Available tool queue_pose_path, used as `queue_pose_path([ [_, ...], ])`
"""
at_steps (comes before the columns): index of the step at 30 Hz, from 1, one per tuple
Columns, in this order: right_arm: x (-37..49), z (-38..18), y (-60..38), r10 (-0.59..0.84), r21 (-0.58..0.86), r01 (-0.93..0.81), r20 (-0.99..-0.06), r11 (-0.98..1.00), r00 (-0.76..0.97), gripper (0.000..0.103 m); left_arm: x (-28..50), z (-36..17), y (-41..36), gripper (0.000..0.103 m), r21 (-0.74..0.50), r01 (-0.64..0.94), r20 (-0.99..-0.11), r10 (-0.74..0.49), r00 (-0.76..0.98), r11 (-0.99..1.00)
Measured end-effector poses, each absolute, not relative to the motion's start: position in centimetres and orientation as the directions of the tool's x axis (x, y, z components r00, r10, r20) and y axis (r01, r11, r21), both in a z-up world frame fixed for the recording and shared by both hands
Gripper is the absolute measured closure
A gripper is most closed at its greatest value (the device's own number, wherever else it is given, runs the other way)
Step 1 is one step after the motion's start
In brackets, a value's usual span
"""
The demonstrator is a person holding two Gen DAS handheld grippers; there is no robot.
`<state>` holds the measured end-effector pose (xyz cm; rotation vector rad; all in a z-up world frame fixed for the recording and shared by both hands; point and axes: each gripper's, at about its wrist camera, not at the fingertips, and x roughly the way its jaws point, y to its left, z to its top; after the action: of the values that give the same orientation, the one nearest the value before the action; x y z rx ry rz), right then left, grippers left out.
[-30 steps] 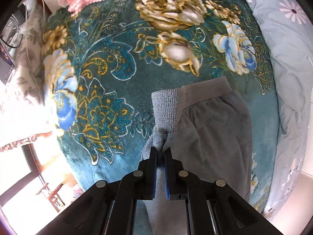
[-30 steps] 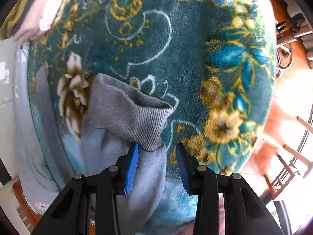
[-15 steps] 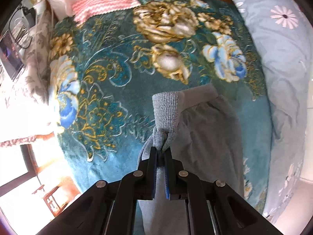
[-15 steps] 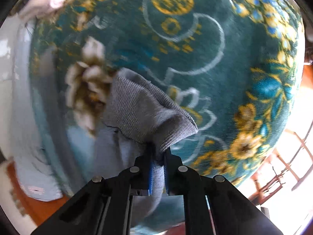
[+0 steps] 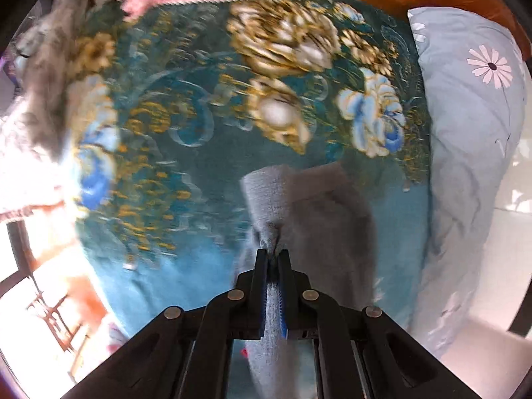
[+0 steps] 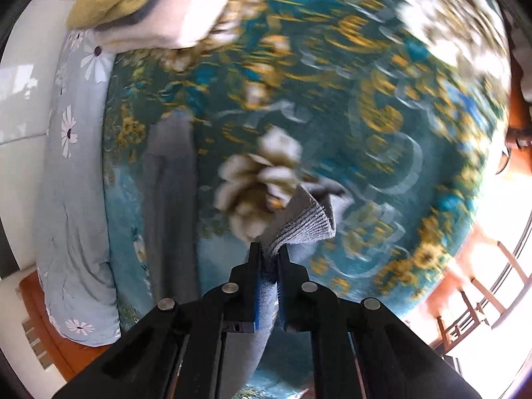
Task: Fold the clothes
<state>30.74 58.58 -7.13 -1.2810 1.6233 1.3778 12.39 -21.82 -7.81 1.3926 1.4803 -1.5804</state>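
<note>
Both hand-held grippers are clenched on the grey trousers (image 5: pixel 319 206): the left hand-held gripper (image 5: pixel 274 254) pinches a ribbed cuff, the right hand-held gripper (image 6: pixel 269 249) another cuff, above the floral blanket (image 5: pixel 199 153) on the bed.

We see our left gripper (image 5: pixel 273 255) and right gripper (image 6: pixel 269 249) as matte black linkages with round silver screws and blue ribbed finger pads (image 6: pixel 256 294).

A bed (image 5: pixel 206 173) under a teal floral blanket (image 5: pixel 186 126) fills the room, a daisy-print quilt (image 5: pixel 465 126) beside it, with glaring sunlit railings (image 6: pixel 492 286) beyond.
</note>
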Motion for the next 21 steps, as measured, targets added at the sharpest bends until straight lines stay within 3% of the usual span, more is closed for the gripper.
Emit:
queue_pose_path([
  [5,20.0,-8.2,61.1,-0.289,0.235,-0.966,-0.937,-0.108,-0.196,0.095,5.5,-8.6,-21.8,0.098,-0.401,0.904,-0.887,0.308,-0.344,-0.144],
  [12,9.7,-11.8,62.7,-0.337,0.145,-0.979,-0.937,-0.14,-0.091,0.095,-0.9,-11.7,-22.4,0.098,-0.334,0.941,-0.903,0.303,-0.303,-0.055],
  [16,6.2,-13.4,63.0,-0.335,0.134,-0.979,-0.939,-0.153,-0.076,0.095,-2.3,-13.7,-22.6,0.097,-0.307,0.952,-0.907,0.306,-0.289,-0.011],
  [21,3.9,-13.9,63.4,-0.294,0.234,-0.952,-0.94,-0.195,-0.171,0.088,-2.9,-15.7,-23.3,0.097,-0.346,0.937,-0.887,0.311,-0.343,0.045],
])
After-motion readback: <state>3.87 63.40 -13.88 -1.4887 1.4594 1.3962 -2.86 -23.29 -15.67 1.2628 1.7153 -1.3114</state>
